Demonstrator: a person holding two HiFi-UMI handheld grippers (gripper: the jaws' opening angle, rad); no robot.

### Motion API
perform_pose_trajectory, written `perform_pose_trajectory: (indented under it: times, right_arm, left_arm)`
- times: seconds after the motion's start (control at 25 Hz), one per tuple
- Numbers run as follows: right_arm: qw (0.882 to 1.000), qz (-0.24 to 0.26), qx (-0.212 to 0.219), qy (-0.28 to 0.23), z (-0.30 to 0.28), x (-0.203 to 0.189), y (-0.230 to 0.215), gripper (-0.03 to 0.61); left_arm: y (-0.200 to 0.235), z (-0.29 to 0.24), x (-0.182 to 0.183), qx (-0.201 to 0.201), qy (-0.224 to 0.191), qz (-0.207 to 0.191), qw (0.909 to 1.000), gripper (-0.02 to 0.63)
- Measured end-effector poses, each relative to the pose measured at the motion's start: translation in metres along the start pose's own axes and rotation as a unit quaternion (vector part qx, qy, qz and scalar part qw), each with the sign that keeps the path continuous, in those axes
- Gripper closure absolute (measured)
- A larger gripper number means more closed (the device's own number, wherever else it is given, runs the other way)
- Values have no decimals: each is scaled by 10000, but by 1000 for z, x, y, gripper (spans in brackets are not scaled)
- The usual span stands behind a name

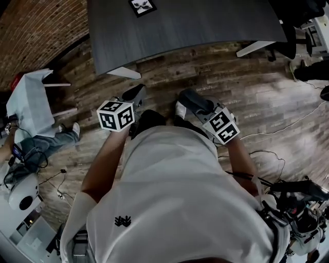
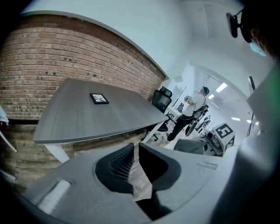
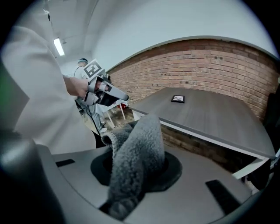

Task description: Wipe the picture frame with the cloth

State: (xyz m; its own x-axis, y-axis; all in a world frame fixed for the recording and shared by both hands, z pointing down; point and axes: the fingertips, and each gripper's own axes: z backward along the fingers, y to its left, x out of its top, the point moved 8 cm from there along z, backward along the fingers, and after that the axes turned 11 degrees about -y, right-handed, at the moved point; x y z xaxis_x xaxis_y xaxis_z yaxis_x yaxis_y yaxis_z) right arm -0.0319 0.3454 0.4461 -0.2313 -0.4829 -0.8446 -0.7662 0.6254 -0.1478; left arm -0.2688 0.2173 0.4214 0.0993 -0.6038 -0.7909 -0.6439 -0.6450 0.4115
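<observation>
Wiping not begun: picture frame point(image 1: 142, 6) untouched at top centre; right gripper point(image 1: 189, 98) clamped on cloth point(image 3: 136, 162); left gripper point(image 1: 135, 95) closed, empty.

A big grey table point(image 1: 205, 20) stands on white legs point(image 1: 254, 48) on a brown wood floor point(image 1: 205, 82). Behind it is a red brick wall point(image 2: 65, 48). Above the bricks is a white wall point(image 2: 144, 30). A black chair point(image 2: 161, 98) sits by the table's far end. Long lights point(image 2: 221, 87) shine on the ceiling. A thin cable point(image 1: 288, 127) lies on the floor.
</observation>
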Motion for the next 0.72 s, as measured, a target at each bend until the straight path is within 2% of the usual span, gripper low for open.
perform_pose_trajectory:
  times: [0.12, 0.32, 0.56, 0.72]
  right_arm:
    - [9998, -162, -18, 74, -2, -4, -26, 489]
    - [9997, -213, -51, 124, -17, 11, -69, 488]
    - [9985, -314, -396, 197, -38, 54, -136, 488]
    - [9974, -234, -619, 300, -66, 91, -197, 488]
  left_arm:
    - [14, -34, 16, 71, 4, 199, 9998, 579]
    - [52, -90, 55, 316, -14, 181, 9993, 552]
    - [115, -173, 122, 686, -149, 81, 9975, 552]
    - [171, -242, 161, 881, -139, 83, 9960, 551]
